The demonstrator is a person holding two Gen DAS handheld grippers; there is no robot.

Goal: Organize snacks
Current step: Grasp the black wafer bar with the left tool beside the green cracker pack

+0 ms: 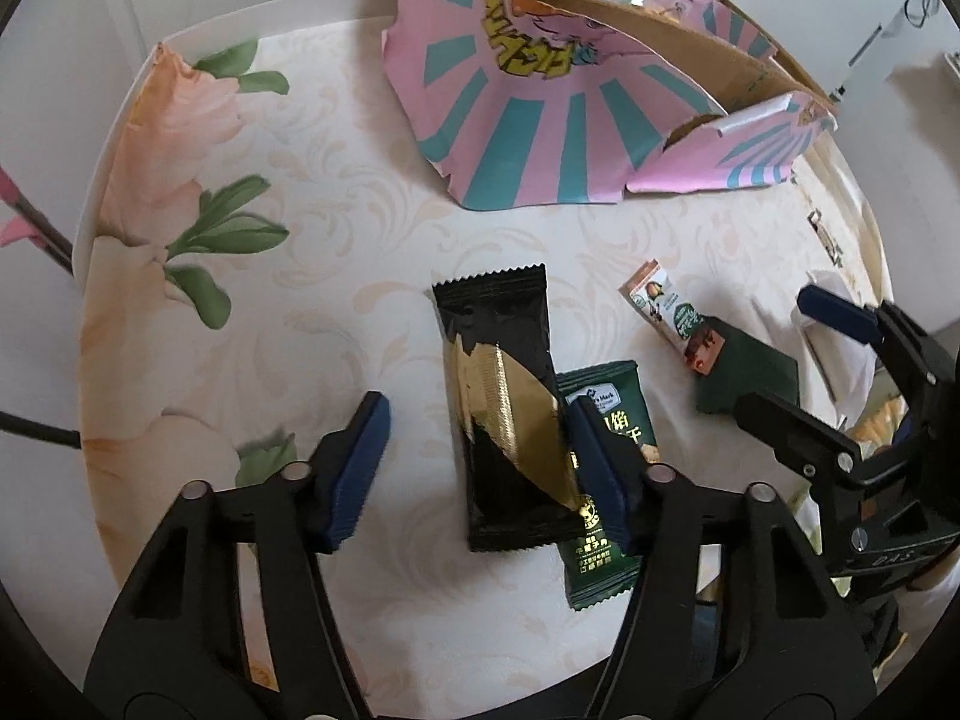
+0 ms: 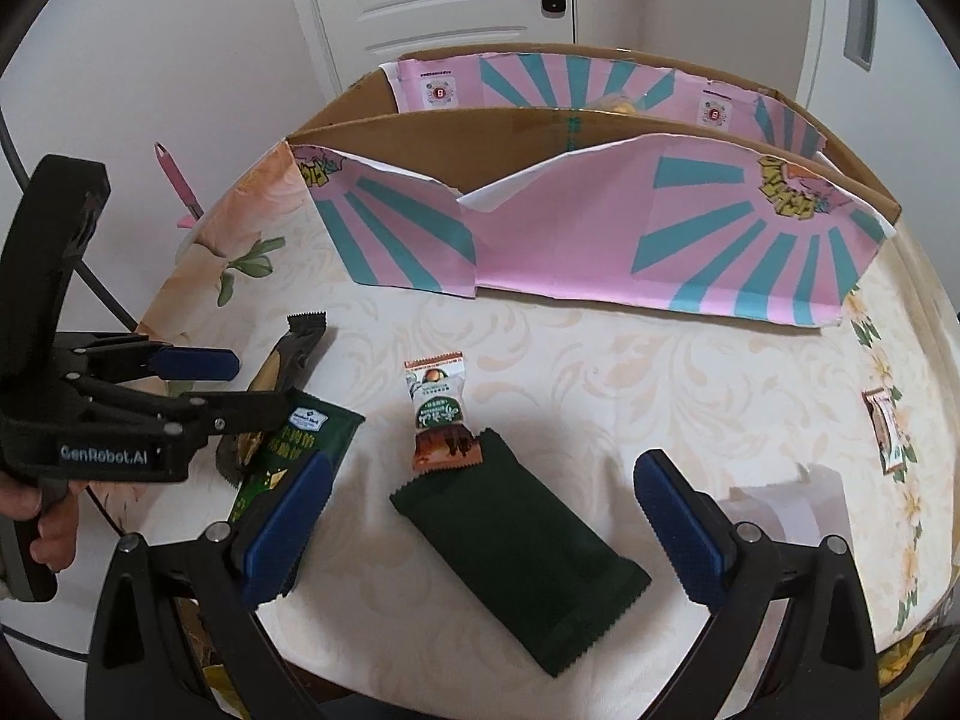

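Left gripper (image 1: 474, 468), lower centre, stands half open astride the black-and-gold packet (image 1: 504, 408), pads not yet pressing. Right gripper (image 2: 480, 528) stands wide, empty, over the dark green packet (image 2: 522, 564). Risk: the overlapped green biscuit packet (image 1: 606, 480) gets pinched too.

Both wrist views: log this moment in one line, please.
left gripper: open, astride black-and-gold packet | right gripper: open, astride dark green packet | pink box: behind
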